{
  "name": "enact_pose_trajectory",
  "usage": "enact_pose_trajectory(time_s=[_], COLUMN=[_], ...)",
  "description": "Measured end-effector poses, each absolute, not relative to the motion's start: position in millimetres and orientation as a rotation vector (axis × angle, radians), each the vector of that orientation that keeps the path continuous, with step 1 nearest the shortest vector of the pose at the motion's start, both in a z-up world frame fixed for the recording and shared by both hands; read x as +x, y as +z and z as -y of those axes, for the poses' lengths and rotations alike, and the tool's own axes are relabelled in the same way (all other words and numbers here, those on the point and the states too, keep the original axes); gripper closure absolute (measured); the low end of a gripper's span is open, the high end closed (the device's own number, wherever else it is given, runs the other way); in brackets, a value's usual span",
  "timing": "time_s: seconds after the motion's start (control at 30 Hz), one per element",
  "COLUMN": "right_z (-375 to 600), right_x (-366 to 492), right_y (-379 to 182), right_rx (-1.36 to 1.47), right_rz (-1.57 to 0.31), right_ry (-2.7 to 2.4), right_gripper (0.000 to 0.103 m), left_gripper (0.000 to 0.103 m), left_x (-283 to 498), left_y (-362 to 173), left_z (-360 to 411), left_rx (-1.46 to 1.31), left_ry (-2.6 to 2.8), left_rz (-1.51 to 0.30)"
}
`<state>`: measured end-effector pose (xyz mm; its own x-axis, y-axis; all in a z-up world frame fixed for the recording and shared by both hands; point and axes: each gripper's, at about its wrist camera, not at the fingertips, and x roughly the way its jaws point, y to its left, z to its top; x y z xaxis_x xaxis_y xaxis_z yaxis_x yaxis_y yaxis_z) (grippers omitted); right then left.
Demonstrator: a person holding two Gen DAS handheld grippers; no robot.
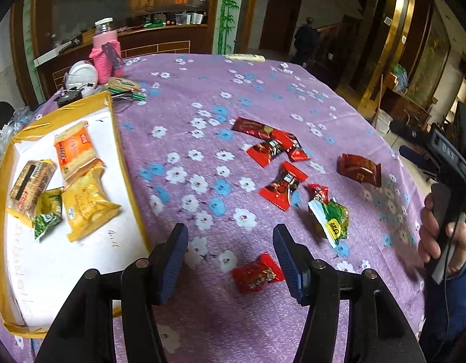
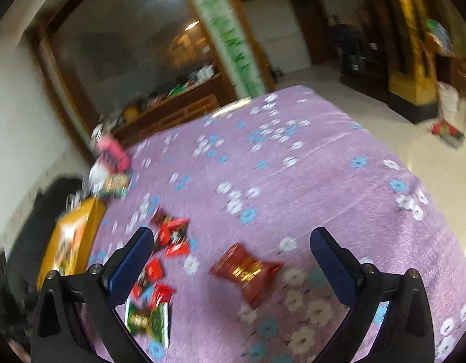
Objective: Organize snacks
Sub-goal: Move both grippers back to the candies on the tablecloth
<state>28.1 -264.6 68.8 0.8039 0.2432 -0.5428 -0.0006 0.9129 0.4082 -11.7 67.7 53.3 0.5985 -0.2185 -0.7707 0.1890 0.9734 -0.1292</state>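
- Left gripper is hanging over the purple flowered tablecloth with its jaws partway apart and nothing between the pads. A small red candy lies just in front of it, right by the right-hand finger, not touched as far as I can see.
- Right gripper has its jaws spread as wide as they go, also empty. A dark red snack packet sits on the cloth between the two fingers, clear of both pads. My guess is that's the one it's lining up on.
- Using the yellow-rimmed tray as the landmark: it holds an orange cracker pack, a yellow pack, a brownish pack and a small green one, all bunched at its far end. Looks like that's the drop-off spot, so roughly a third of the job is done.
- To the right of the tray, well apart from it, loose red wrappers are scattered, and further right again there's a green-and-yellow packet.
- Beyond the tray's far corner is a pink-sleeved bottle, not part of the sorting I'd say.
- Dark red packet's long axis, in the right wrist view, runs from upper left to lower right, twisted ends flaring out, so it's skewed to the jaw line. The pinched middle looks like the natural place to grab.
- Right wrist view is pretty blurry, so label details are a no-go.
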Motion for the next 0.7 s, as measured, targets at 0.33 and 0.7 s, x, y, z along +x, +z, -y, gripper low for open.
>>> enact_pose_trajectory(time_s=[0.33, 0.7], right_z=[283, 194], right_x=[54, 38], right_y=[29, 38], right_rx=[0.562, 0.243], right_rz=[-0.831, -0.921], right_ry=[0.188, 0.572], right_gripper=[0.057, 0.056], left_gripper=[0.04, 0.04], left_x=[-10, -9], left_y=[45, 48], left_z=[-56, -59], left_rx=[-0.023, -0.03], left_ry=[-0.263, -0.253], left_rz=[-0.923, -0.918])
